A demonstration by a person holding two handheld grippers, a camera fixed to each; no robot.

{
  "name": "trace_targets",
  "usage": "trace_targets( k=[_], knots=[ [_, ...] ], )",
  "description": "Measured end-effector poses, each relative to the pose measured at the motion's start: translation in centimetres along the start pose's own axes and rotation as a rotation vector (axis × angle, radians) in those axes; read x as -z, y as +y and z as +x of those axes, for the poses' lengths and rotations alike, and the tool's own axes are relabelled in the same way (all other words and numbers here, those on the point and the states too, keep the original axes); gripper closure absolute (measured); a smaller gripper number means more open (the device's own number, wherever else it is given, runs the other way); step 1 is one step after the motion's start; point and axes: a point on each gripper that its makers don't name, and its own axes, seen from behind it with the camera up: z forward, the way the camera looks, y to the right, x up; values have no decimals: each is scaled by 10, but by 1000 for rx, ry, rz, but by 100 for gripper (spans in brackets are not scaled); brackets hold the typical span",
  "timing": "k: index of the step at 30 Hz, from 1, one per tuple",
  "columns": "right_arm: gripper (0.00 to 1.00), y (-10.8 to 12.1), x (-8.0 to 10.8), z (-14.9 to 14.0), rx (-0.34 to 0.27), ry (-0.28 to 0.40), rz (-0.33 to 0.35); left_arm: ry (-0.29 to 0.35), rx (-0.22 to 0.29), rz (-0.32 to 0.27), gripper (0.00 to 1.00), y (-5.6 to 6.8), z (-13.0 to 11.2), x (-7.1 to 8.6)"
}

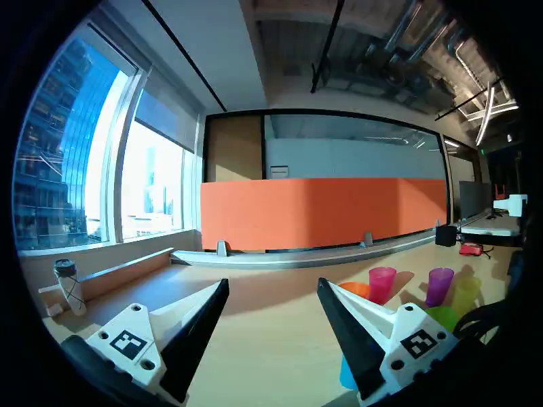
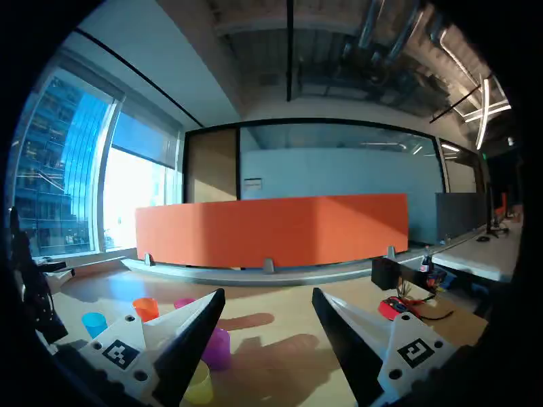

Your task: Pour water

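Left gripper view puts my left gripper [image 1: 271,281] nearest, its fingers spread wide over the bench [image 1: 271,353] with nothing between them. Just past its right-hand finger stand the cups: a blue cup [image 1: 346,374] closest, then a green cup [image 1: 444,316], an orange cup [image 1: 353,289], a pink cup [image 1: 381,283], a yellow cup [image 1: 467,293] and a purple cup [image 1: 440,285]. That makes six, one of each colour, clustered well short of the bench's far edge.

My right gripper [image 2: 268,292] is likewise wide apart and empty.

I judge the cups to be thin, light plastic, slick and easily squashed or tipped. I would take one mid-wall, below the rim, with gentle pressure. Whether any holds water I cannot tell.

One orange divider [image 1: 319,211] lines the far edge.
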Motion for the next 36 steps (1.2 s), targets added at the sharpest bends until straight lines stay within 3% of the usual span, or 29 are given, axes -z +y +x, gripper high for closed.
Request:
trace_targets(
  k=[18, 36],
  knots=[
    [1, 2, -4, 6, 10, -4, -4, -9, 19, -19, 4, 6, -20, -12],
    [1, 2, -6, 6, 9, -5, -3, -43, 27, -10, 4, 2, -39, -15]
  ],
)
